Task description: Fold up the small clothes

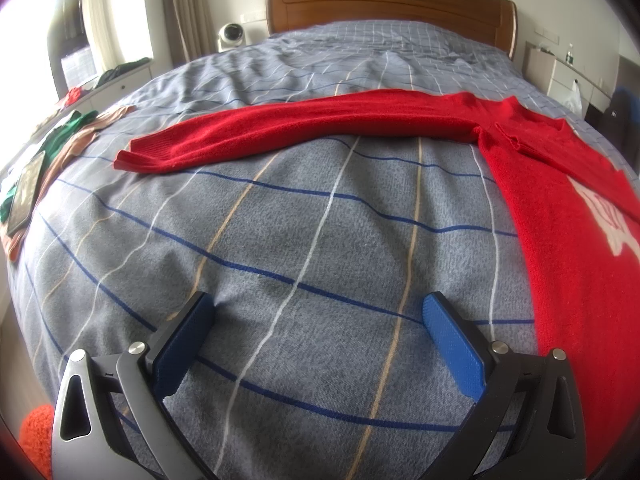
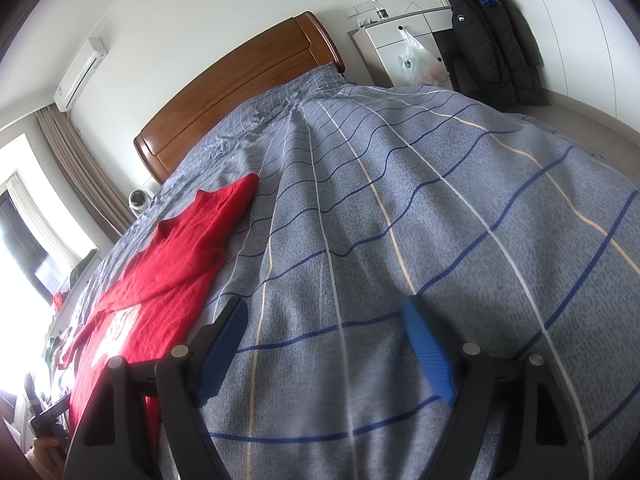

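Fingers on left gripper [image 1: 318, 312] and right gripper [image 2: 324, 320] spread wide, holding nothing, both hovering low over the grey checked bedspread [image 1: 280, 240]. Fuzzy red knit sweater [image 1: 560, 208] lies flat between them, one sleeve [image 1: 280, 128] stretched left.

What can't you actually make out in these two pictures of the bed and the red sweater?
- Red sweater: its far side and hem run off the left wrist view's right edge; the white chest design is cut off too.
- In the right wrist view, the left tongs frame covers the sweater's lower part.
- Clothes pile at the bed's left edge: squeezed by lens distortion, so single garments can't be told apart.
- Window: blown out white.
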